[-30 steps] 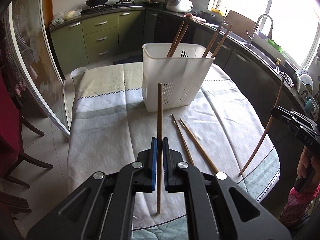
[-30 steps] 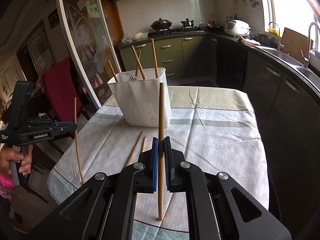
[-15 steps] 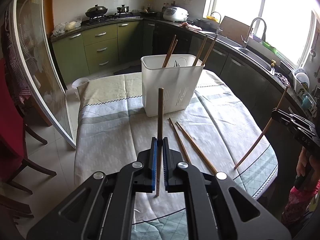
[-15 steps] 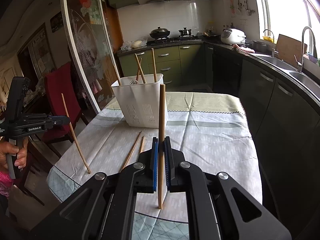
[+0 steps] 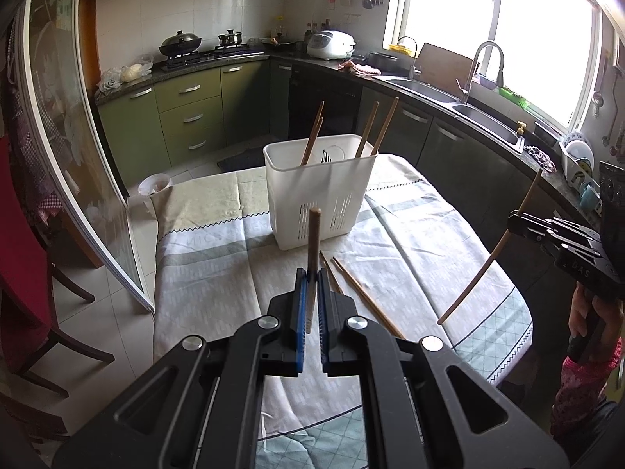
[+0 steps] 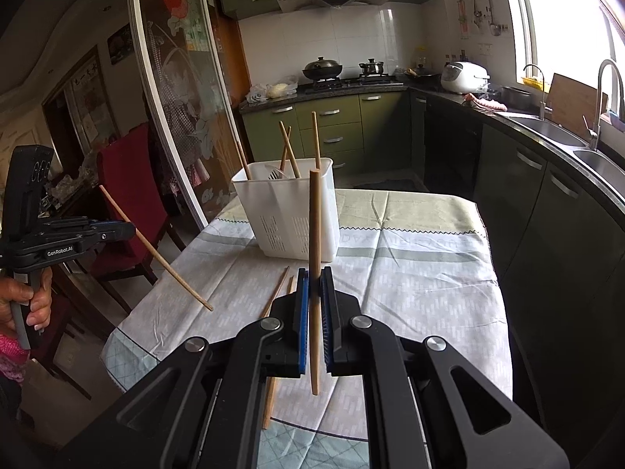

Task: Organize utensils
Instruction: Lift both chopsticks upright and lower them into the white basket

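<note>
Left gripper [image 5: 311,273] clamped on one chopstick [image 5: 313,234]; right gripper [image 6: 315,273] clamped on another chopstick [image 6: 315,242]; white holder [image 5: 320,191] at 12 o'clock.

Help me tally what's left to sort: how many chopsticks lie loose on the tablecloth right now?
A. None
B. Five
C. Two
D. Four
C: two chopsticks lie side by side on the tablecloth in front of the white holder; the others either stand in the holder or sit clamped in a claw.
</note>
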The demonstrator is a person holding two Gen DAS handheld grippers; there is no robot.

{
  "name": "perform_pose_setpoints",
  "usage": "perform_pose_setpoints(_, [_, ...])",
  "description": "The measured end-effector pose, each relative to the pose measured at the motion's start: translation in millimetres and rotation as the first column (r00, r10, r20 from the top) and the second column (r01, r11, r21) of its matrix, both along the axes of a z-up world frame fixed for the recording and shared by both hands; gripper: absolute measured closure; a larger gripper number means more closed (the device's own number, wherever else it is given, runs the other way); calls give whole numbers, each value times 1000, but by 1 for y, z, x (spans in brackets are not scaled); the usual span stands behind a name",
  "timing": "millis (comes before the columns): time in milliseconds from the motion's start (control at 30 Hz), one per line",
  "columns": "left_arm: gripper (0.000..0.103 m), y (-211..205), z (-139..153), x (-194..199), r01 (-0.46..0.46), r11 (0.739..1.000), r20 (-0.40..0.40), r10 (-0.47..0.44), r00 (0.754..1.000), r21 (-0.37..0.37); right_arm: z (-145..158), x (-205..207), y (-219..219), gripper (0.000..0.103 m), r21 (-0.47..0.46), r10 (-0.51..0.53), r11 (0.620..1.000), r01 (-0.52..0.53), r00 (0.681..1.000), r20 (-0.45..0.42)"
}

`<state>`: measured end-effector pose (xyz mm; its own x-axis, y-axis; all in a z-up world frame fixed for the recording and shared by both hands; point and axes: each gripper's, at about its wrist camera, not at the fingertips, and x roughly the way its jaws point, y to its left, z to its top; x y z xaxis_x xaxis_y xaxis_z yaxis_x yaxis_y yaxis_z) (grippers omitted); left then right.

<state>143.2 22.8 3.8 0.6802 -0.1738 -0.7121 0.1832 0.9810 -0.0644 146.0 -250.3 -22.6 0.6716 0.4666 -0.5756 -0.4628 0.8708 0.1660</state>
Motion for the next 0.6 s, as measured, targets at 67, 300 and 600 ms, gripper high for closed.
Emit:
perform_pose_setpoints(67, [97, -1, 9, 3, 4, 1000, 10, -4, 1000, -8, 11, 2, 1, 96, 8, 4, 1000, -4, 1000, 19])
perform_pose_setpoints(300, [97, -5, 49, 19, 12, 1000, 74, -12, 997, 5, 63, 20, 10, 96, 58, 40, 997, -45, 996, 77])
perform_pose_setpoints(600, [98, -9, 105, 59, -10, 1000, 168, 8, 986, 10, 123, 58, 33, 96, 123, 35, 991, -59, 983, 183])
